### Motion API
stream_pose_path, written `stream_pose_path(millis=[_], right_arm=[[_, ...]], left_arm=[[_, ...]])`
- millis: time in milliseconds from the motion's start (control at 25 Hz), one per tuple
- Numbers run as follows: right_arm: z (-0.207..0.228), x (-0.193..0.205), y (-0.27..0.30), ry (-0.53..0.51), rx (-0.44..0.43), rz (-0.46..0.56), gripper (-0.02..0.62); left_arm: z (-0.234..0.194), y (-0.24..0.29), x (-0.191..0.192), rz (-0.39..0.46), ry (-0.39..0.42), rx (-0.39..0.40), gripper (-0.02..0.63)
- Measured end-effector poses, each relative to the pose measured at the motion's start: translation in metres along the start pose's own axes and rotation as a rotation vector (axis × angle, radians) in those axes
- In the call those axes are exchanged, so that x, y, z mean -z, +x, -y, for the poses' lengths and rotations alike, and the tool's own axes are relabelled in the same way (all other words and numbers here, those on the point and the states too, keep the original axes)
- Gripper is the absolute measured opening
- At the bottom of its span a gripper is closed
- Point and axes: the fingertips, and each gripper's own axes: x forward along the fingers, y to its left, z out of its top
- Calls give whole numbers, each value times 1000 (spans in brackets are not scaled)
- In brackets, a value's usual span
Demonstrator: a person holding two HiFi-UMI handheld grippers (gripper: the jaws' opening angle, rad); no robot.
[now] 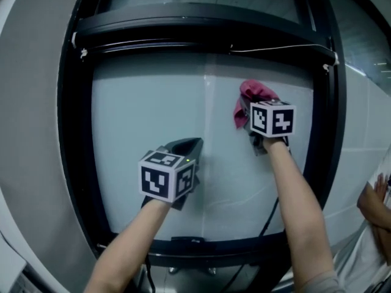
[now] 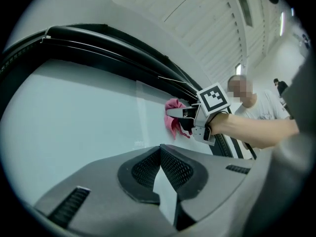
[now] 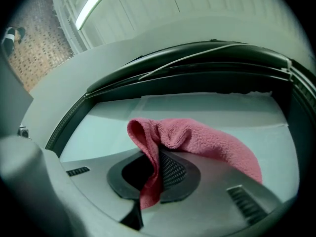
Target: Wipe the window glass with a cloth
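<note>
The window glass (image 1: pixel 153 108) is a pale pane in a black frame (image 1: pixel 201 26). My right gripper (image 1: pixel 247 116) is at the pane's upper right, shut on a pink cloth (image 1: pixel 252 95) that bunches against the glass. In the right gripper view the cloth (image 3: pixel 197 139) is pinched between the pads and drapes over the right jaw of that gripper (image 3: pixel 155 157). My left gripper (image 1: pixel 186 144) hovers lower, near the pane's middle, shut and holding nothing. The left gripper view shows its tips (image 2: pixel 160 149) together, the glass (image 2: pixel 74 112) beyond, and the right gripper (image 2: pixel 178 115) with the cloth (image 2: pixel 173 125).
A thin white wire (image 1: pixel 281 46) runs along the top of the frame. A dark cable (image 1: pixel 269 215) hangs at the pane's lower right. A person (image 1: pixel 376 203) stands at the right edge, also seen as a person (image 2: pixel 264 105) behind my right arm.
</note>
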Motion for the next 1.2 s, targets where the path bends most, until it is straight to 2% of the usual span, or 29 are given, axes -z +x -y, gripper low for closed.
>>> stream_pose_path(millis=[360, 680, 840, 1200], right_arm=[[103, 41, -56, 113, 184, 0, 14], [171, 91, -105, 232, 342, -11, 14], [188, 115, -124, 305, 378, -3, 14], [184, 161, -151, 325, 403, -40, 14]], left_arm=[[59, 38, 10, 4, -24, 104, 6], [102, 56, 22, -11, -32, 185, 5], [114, 59, 30, -25, -36, 206, 6], [126, 54, 65, -83, -54, 216, 6]])
